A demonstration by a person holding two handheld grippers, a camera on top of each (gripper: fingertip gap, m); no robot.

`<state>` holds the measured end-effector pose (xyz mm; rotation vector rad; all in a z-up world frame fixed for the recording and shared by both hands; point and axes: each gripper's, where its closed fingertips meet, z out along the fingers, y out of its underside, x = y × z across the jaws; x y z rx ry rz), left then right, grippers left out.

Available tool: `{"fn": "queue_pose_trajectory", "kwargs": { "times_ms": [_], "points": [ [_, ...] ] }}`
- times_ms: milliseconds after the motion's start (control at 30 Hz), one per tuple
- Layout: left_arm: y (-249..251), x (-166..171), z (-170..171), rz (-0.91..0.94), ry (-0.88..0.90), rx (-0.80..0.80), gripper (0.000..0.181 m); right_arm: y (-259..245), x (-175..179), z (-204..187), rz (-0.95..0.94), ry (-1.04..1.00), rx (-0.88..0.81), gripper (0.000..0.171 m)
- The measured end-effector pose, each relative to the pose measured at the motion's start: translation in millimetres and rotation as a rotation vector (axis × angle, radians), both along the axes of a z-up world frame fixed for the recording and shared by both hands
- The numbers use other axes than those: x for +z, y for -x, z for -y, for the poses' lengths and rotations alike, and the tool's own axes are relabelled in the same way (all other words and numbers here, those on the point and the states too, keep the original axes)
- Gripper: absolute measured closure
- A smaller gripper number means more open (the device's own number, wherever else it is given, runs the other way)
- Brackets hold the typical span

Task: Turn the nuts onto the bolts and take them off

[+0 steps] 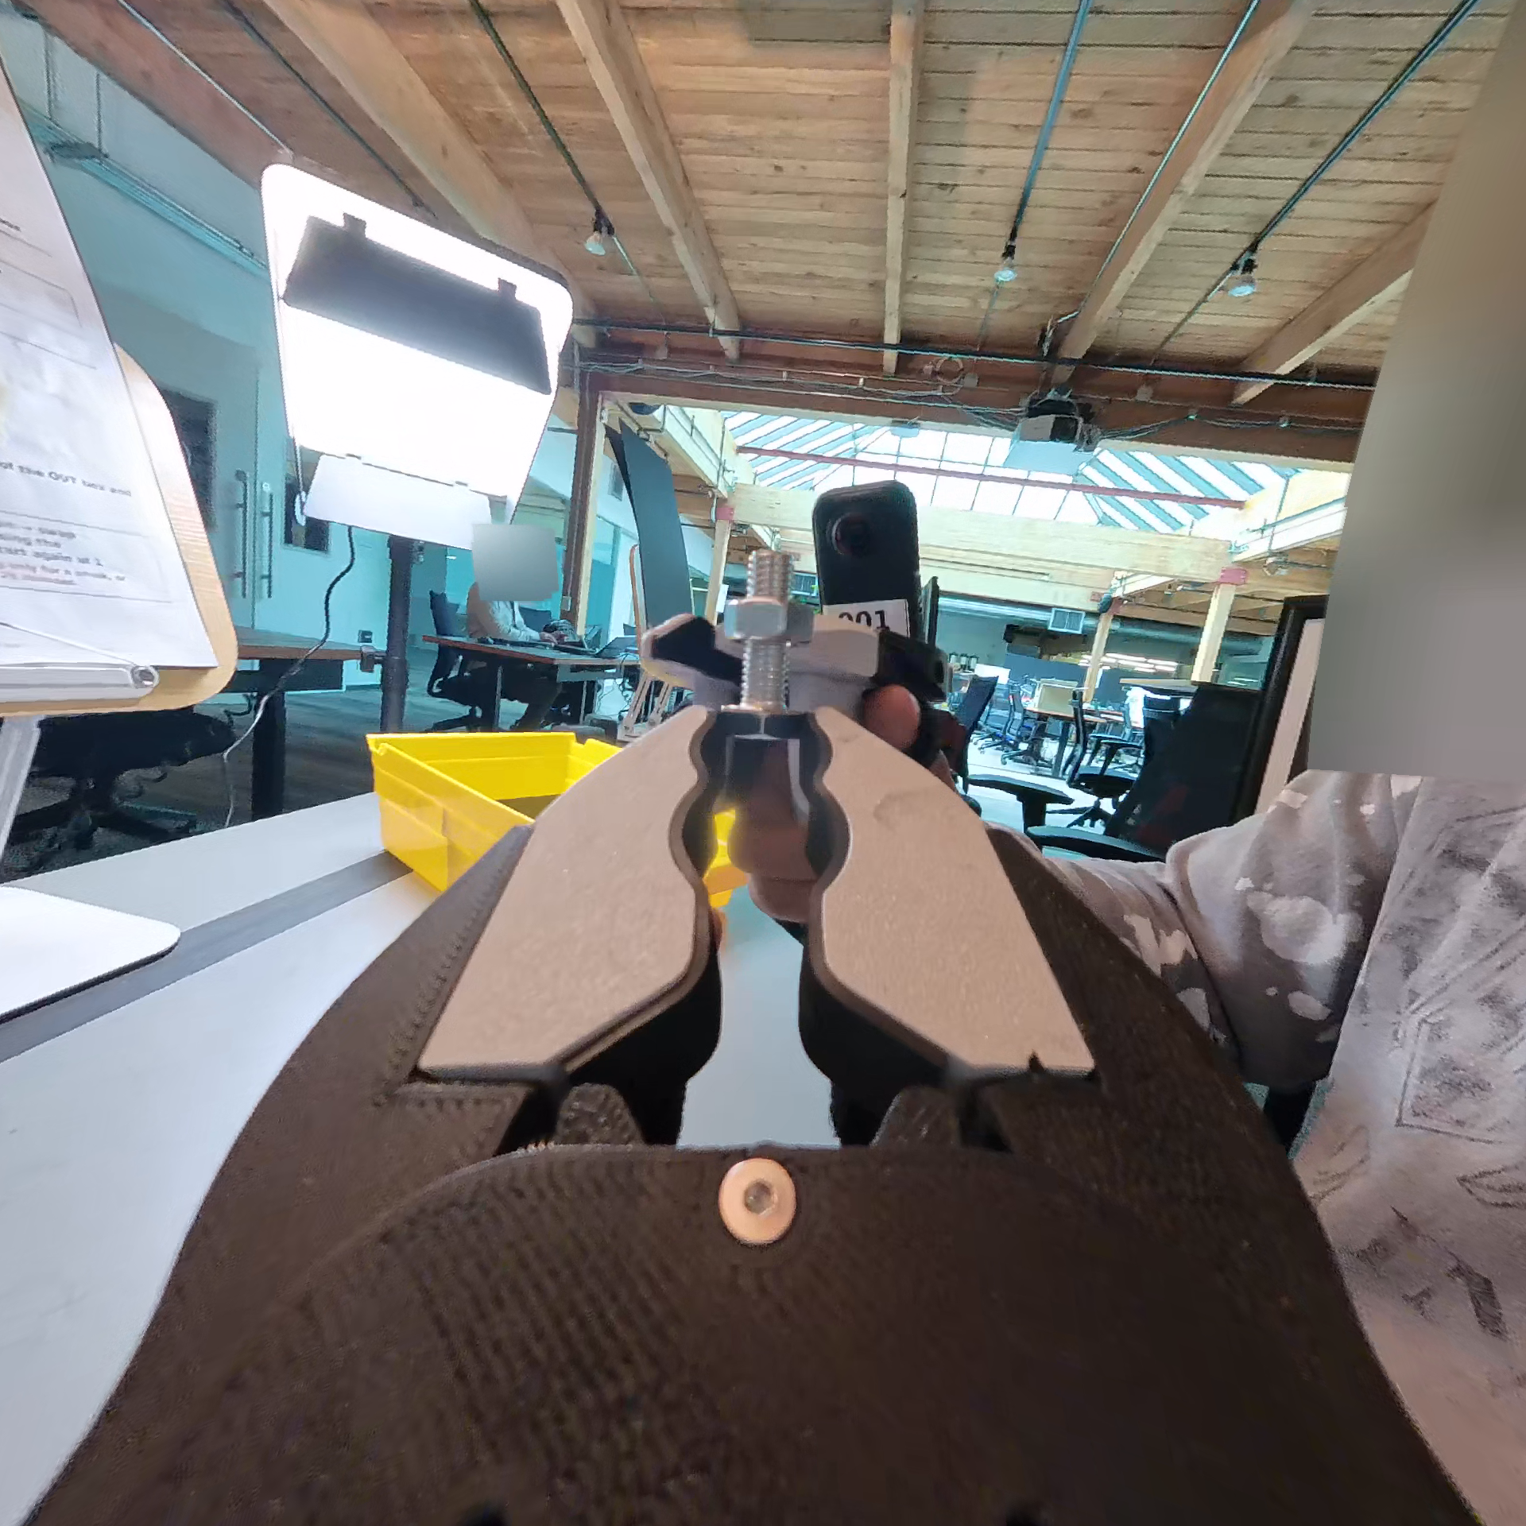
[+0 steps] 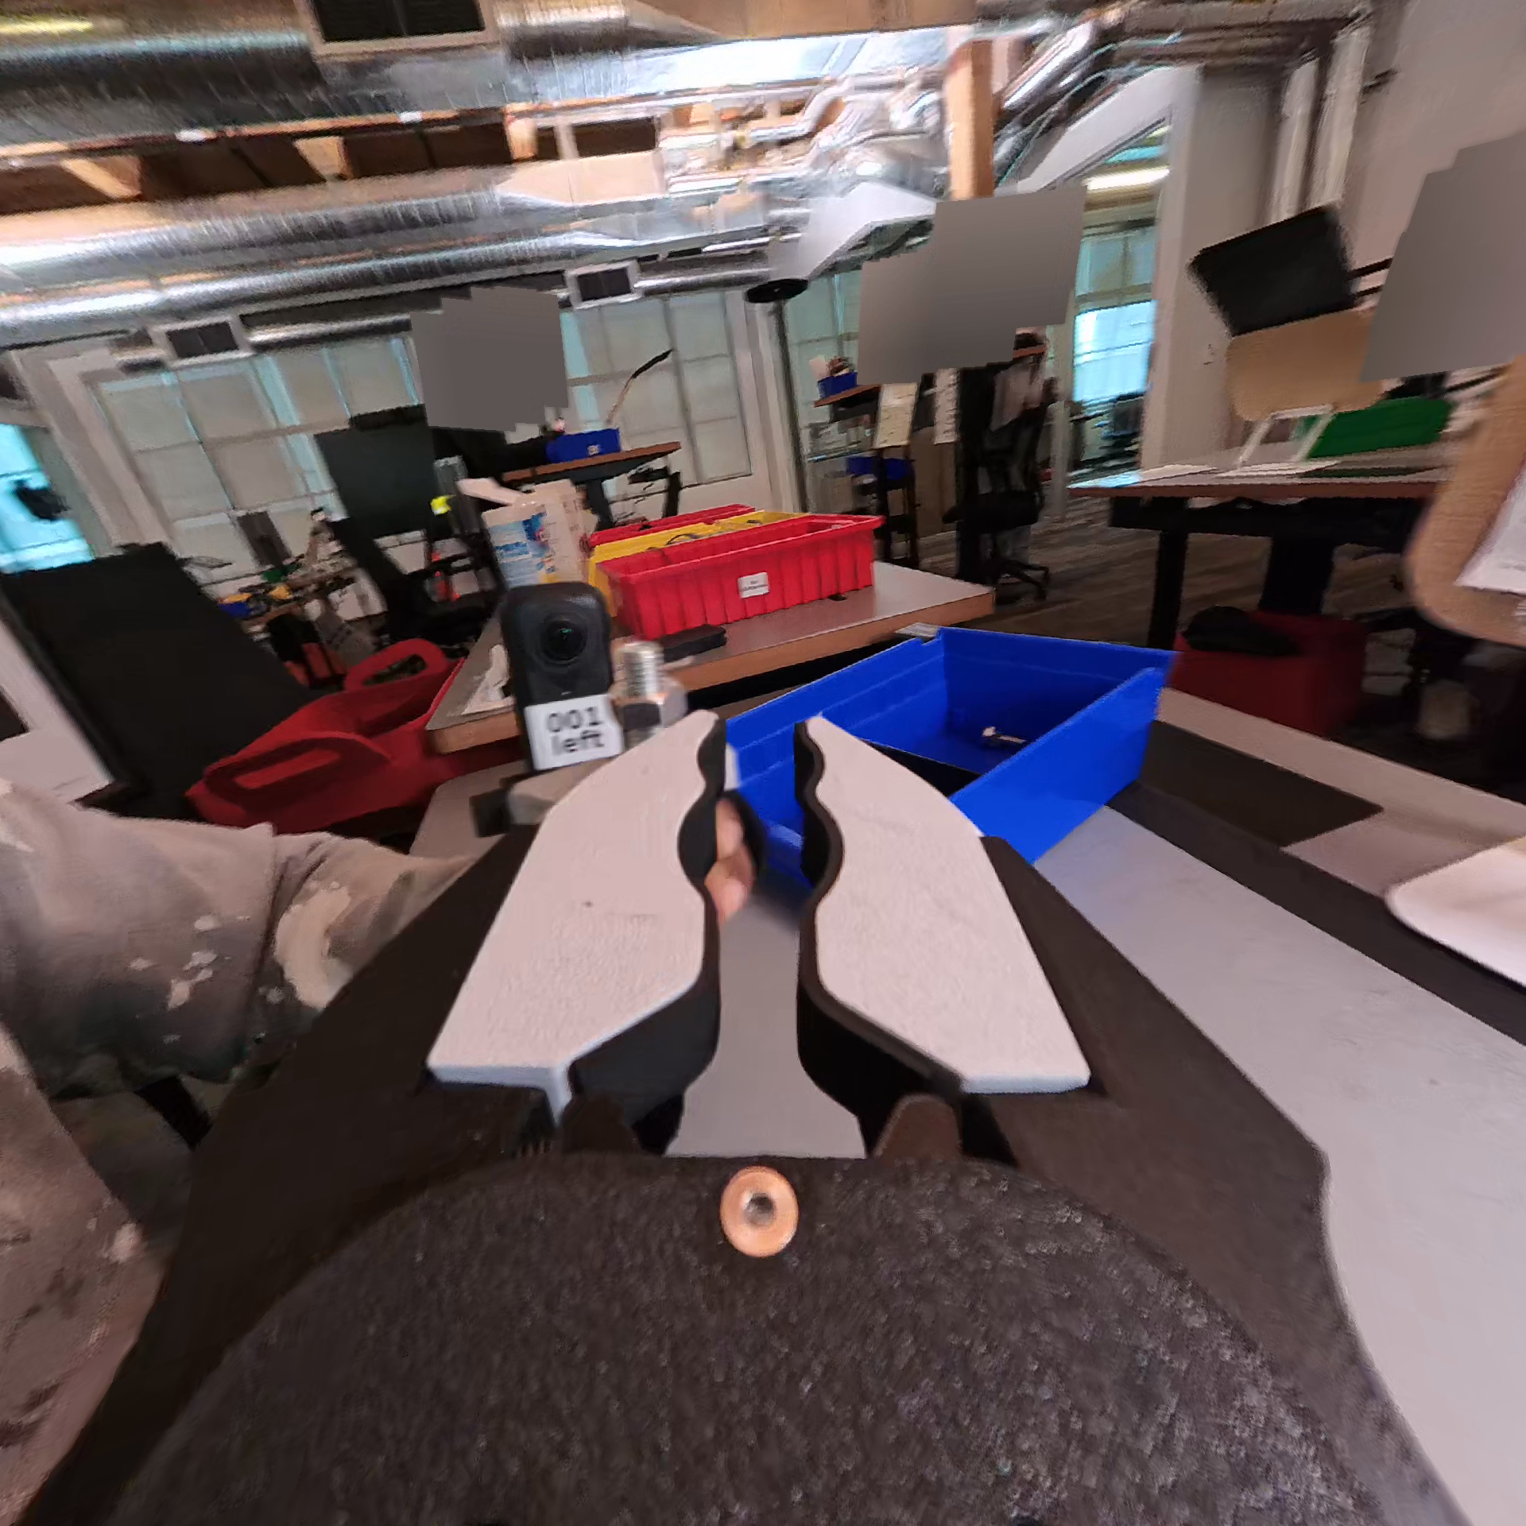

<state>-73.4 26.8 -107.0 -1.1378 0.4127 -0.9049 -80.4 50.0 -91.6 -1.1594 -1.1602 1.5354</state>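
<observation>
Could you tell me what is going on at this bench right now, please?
A person is working with two hand-held grippers. The left gripper is shut on the head of a bolt, holding it upright, with a nut threaded partway down. The right gripper is open and empty, its tips beside the nut rather than on it. A blue bin with another bolt in it and a yellow bin sit on the table.

bolt (image 1: pixel 766 661) head hidden between left gripper's fingers (image 1: pixel 627 892) | small metal part (image 2: pixel 1002 736) in blue bin (image 2: pixel 1065 743) too small to tell | right view background blurred
</observation>
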Motion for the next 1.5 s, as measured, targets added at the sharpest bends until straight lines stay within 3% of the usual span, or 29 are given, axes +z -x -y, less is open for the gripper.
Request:
{"fn": "queue_pose_trajectory", "kwargs": {
  "times_ms": [67, 200, 300, 367, 400, 600, 700, 767, 800, 1000, 1100, 1133, 1233, 1400, 1467, 1500],
  "points": [
    [0.5, 1.5, 0.2, -0.013, -0.01, 0.017, 0.163, -3.2, -0.1, -8.0, -0.003, -0.003, -0.023, 0.155],
    [-1.4, -3.6, -2.6, -0.014, 0.008, 0.015, 0.164, 0.0, 3.1, 12.2, -0.006, -0.02, 0.051, 0.138],
    [-2.9, -3.4, -2.1, -0.017, 0.009, 0.016, 0.164, 2.8, 1.2, 15.3, -0.002, -0.033, 0.051, 0.137],
    [-0.2, 0.0, 0.2, 0.0, -0.002, 0.001, 0.163, 0.3, 1.2, -1.3, -0.006, 0.005, -0.011, 0.159],
    [0.0, 1.2, 0.6, -0.007, -0.007, 0.009, 0.163, -1.7, 0.8, -9.0, -0.01, 0.006, -0.038, 0.16],
    [-2.1, -3.9, -2.6, -0.016, 0.008, 0.013, 0.163, 2.4, 2.0, 17.1, 0.004, -0.021, 0.069, 0.132],
    [-2.4, -3.2, -2.1, -0.016, 0.011, 0.017, 0.163, 3.6, 0.6, 14.3, 0.004, -0.027, 0.049, 0.135],
    [1.4, -0.2, -0.5, 0.002, 0.002, 0.006, 0.163, 0.7, 1.6, -0.2, -0.006, 0.013, -0.004, 0.155],
    [1.2, 0.8, 0.0, -0.006, -0.004, 0.012, 0.163, -1.1, 1.4, -5.9, -0.01, 0.01, -0.024, 0.156],
    [-2.6, -3.9, -1.9, -0.017, 0.006, 0.01, 0.163, 3.5, 2.1, 18.0, 0.004, -0.019, 0.062, 0.133],
    [-0.5, -2.6, -1.8, -0.005, 0.01, 0.013, 0.163, 3.4, 1.1, 11.2, 0.006, -0.007, 0.042, 0.137],
    [0.7, -0.7, -0.1, 0.003, 0.0, 0.0, 0.163, 2.0, 0.7, 2.0, 0.009, 0.015, 0.006, 0.151],
    [-0.3, 1.4, 1.2, -0.01, -0.009, 0.008, 0.163, -1.5, 1.2, -7.1, 0.003, 0.016, -0.02, 0.146],
    [-3.2, -3.3, -0.8, -0.023, -0.002, 0.01, 0.163, 4.5, 2.6, 15.9, 0.009, -0.001, 0.053, 0.131],
    [-0.5, -2.1, -1.2, -0.018, -0.003, 0.023, 0.163, 4.0, 2.1, 12.0, 0.013, 0.022, 0.05, 0.132],
    [0.5, -0.5, 0.5, -0.013, -0.013, 0.012, 0.163, 2.8, 1.7, 4.5, 0.018, 0.055, 0.029, 0.146]
  ]
}}
